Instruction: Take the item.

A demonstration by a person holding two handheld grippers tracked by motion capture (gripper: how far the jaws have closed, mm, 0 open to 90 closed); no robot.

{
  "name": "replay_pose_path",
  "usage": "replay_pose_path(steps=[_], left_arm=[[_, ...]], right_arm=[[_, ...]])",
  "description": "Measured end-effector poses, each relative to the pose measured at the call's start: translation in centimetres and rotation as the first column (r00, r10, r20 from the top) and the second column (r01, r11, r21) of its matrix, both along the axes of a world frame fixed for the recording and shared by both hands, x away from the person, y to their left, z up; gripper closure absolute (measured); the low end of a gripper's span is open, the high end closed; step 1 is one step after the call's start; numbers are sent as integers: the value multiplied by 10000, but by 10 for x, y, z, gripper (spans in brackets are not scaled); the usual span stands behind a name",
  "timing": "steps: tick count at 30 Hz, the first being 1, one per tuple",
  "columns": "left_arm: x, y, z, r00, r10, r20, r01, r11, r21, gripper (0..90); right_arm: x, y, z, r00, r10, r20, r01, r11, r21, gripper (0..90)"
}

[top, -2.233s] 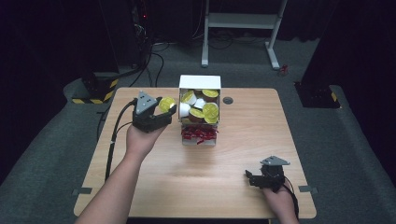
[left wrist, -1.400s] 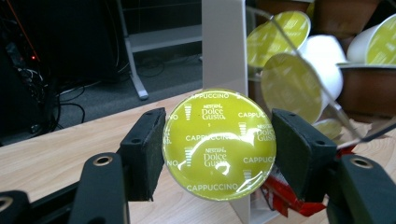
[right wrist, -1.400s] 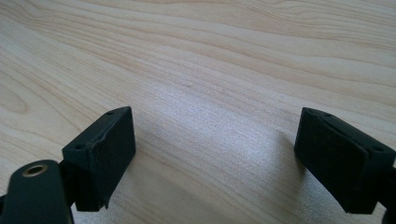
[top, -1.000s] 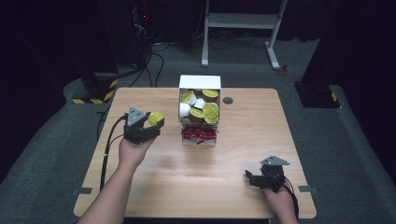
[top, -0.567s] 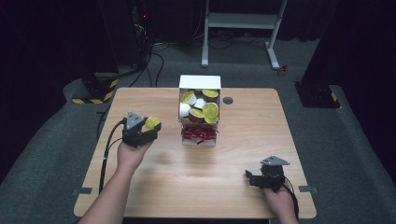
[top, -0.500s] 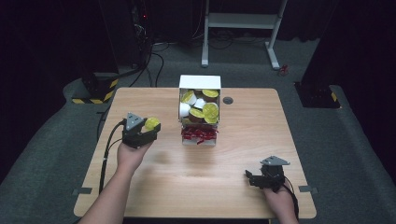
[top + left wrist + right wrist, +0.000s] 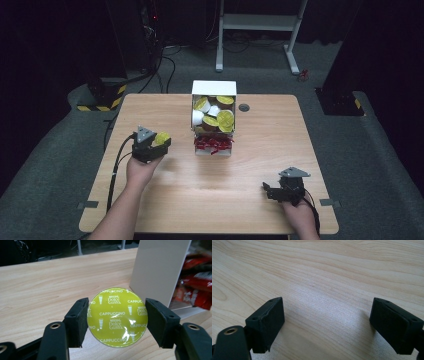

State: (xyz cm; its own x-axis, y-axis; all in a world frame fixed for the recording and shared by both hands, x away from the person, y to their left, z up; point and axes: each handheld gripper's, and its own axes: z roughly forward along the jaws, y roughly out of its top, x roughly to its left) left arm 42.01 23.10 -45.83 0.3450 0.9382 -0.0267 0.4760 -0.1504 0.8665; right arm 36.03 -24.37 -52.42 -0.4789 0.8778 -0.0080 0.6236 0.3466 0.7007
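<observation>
The left gripper point(image 7: 159, 142) clamps a green capsule point(image 7: 117, 317) by its rim over the worktop point(image 7: 260, 165) near its left edge, beside the white box point(image 7: 214, 89), while the right gripper point(image 7: 327, 325) rests wide open by the front right corner.
</observation>
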Motion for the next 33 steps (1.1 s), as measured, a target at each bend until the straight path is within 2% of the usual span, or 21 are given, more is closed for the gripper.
replay_pose_path(steps=[4, 7, 16, 24, 33], left_arm=[[4, 0, -13, 9991, 105, -401, -107, 9999, -43, 383], [7, -1, -20, 9982, 113, -596, -106, 9999, 112, 383], [12, -5, -31, 9958, 160, -896, -136, 9995, 272, 383], [17, -2, -42, 9908, 350, -1305, -303, 9988, 382, 383], [20, -5, -51, 9892, 366, -1418, -307, 9986, 441, 382]], right_arm=[[0, 0, 0, 10000, -1, 1, 1, 10000, 0, 125], [0, 0, 0, 10000, 0, 0, 0, 10000, 1, 126], [0, 0, 0, 10000, 0, 2, 0, 10000, 0, 125], [0, 0, 0, 10000, 0, 3, 0, 10000, -2, 126], [0, 0, 0, 10000, -13, 3, 13, 10000, 13, 125]])
